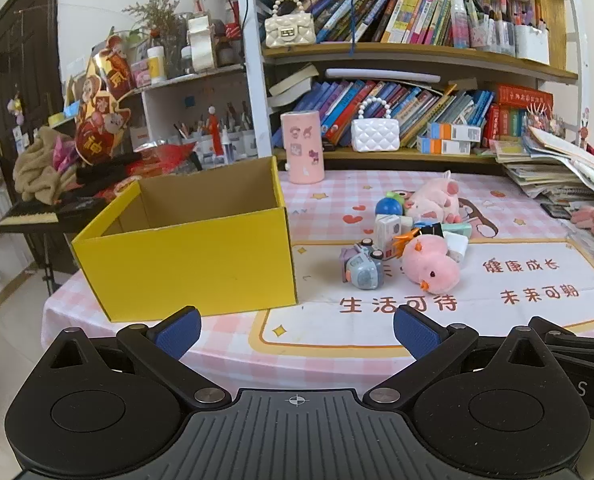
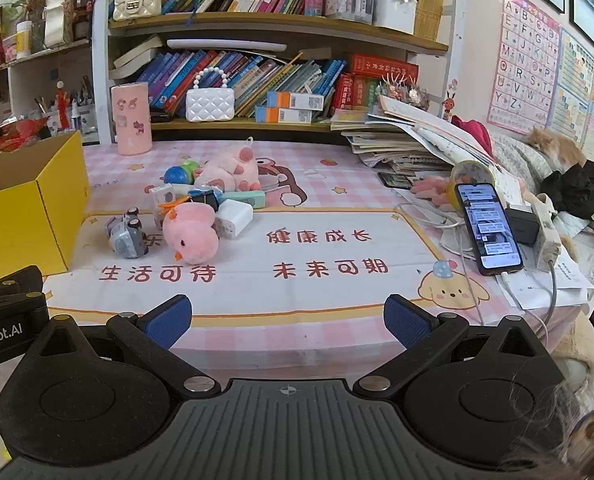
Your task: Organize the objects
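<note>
Both grippers hover over the table's near edge, left gripper (image 1: 297,330) and right gripper (image 2: 288,322) spread wide, holding nothing. Toy pile, pink chick plush (image 1: 431,266) foremost, lies at one o'clock of the yellow box (image 1: 185,256). Only the right view shows a lit phone (image 2: 489,226).

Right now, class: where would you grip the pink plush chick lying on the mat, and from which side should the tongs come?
Probably across the pink plush chick's round body, coming from above and the near side. It lies on its side, beak toward us, with the near side clear; the white charger block and the toy car crowd it behind and to its left.
</note>
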Available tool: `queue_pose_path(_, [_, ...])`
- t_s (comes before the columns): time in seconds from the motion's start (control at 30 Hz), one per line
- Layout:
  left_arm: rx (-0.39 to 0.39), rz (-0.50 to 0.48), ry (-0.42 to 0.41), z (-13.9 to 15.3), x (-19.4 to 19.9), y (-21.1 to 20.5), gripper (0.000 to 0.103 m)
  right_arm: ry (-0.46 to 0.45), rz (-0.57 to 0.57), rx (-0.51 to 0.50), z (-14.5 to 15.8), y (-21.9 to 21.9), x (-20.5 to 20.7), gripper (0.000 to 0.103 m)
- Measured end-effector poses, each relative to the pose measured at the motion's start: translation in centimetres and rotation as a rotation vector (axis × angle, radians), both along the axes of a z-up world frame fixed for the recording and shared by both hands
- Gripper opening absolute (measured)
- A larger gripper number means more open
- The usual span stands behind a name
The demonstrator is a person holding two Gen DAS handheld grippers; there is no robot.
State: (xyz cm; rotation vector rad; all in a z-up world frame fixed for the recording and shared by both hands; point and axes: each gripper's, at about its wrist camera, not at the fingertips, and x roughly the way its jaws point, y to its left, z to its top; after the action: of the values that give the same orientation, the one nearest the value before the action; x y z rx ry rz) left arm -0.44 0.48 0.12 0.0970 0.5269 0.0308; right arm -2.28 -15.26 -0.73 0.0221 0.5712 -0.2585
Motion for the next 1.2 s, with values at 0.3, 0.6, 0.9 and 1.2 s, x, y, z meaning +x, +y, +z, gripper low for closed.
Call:
queue_pose_path(0.3, [0.007, 0.006, -0.008, 0.1, 0.0, -0.1, 0.103, -0.003, 0.001, -0.007, 0.5, 0.4, -0.3, 0.103])
queue_pose_path(0.6, [0.006, 0.006, -0.008, 0.2, 0.0, -0.1, 0.103, -0.001, 0.0, -0.009, 0.5, 0.5, -0.2, 0.103])
queue_pose_path(0.9, [-0.002, 0.005, -0.009, 0.4, -0.2, 0.2, 0.103, -0.003, 0.001, -0.015, 0.5, 0.5, -0.4, 0.103])
queue_pose_path(1.2, [-0.008, 0.007, -0.024, 0.4, -0.8, 0.3, 0.103, -0.01, 0.005, -0.047, 0.9, 1.0, -0.9, 0.103])
